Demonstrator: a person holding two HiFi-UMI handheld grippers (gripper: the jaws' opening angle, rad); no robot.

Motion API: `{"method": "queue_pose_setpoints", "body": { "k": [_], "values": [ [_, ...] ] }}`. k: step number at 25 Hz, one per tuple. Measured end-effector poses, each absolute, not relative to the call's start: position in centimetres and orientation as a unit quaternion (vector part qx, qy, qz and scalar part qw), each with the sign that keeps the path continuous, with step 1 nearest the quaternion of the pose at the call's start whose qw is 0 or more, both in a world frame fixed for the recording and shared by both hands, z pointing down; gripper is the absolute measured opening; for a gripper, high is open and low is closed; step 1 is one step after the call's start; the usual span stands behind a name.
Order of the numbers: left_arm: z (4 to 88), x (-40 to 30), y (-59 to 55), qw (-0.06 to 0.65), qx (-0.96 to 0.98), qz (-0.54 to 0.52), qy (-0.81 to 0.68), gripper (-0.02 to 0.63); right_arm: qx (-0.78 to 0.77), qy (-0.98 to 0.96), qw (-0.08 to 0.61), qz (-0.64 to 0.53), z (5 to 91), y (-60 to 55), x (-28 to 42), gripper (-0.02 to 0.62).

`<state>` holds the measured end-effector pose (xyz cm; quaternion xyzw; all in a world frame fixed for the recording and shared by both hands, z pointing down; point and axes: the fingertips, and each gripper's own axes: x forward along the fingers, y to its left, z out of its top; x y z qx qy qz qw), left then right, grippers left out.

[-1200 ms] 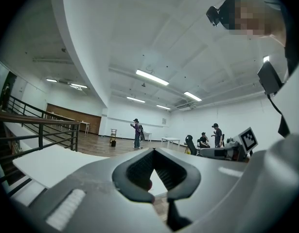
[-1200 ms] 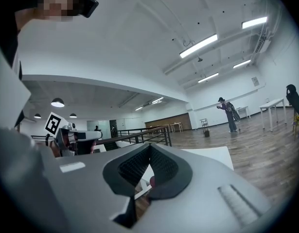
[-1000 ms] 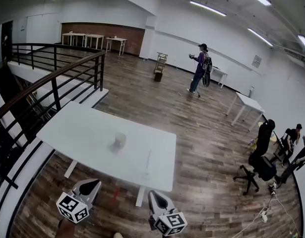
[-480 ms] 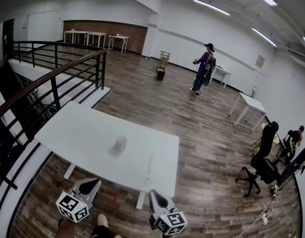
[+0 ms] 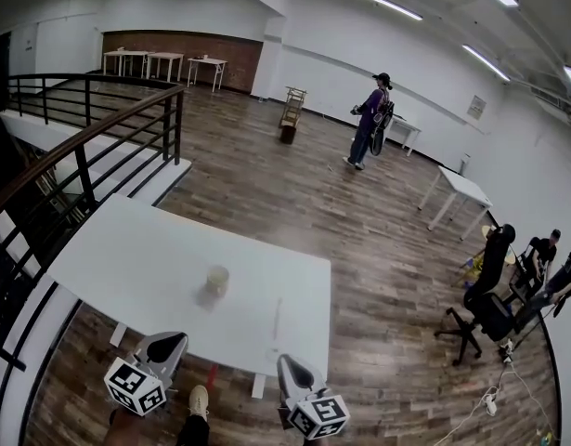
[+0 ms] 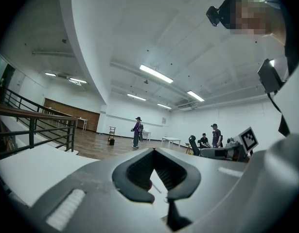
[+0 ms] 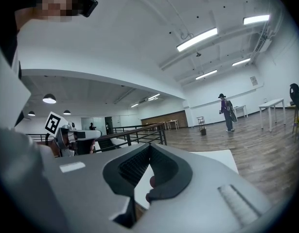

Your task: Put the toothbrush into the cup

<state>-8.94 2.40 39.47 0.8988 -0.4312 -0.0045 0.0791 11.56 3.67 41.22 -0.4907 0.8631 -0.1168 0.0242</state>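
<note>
A small beige cup stands near the middle of the white table. To its right a thin white toothbrush lies flat by the table's front edge, pointing away from me. My left gripper hangs just short of the table's front edge, below and left of the cup. My right gripper is at the same edge, just below the toothbrush. In the gripper views the left gripper and the right gripper each have their tips together, with nothing between them.
A black railing over a stairwell runs along the table's left. My shoe shows on the wood floor between the grippers. Office chairs and seated people are at the right. A person and more tables stand far off.
The table, cup and toothbrush have come nearer and lower in the head view. A shoe has stepped in at the bottom. Both grippers keep their place in the picture.
</note>
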Motion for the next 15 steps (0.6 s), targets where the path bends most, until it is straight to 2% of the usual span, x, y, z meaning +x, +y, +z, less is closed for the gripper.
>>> {"method": "queue_pose_setpoints", "body": {
  "k": [6,15],
  "values": [
    [39.4,-9.7,-3.7,0.087,0.906,-0.001,-0.414,0.006,-0.507,0.852,0.037,-0.127,40.4,-1.8,10.4,0.008],
    [38.5,-11.2,-12.3,0.100,0.915,-0.001,-0.391,0.006,-0.529,0.841,0.010,-0.114,39.9,-9.4,9.2,0.008]
  ]
}}
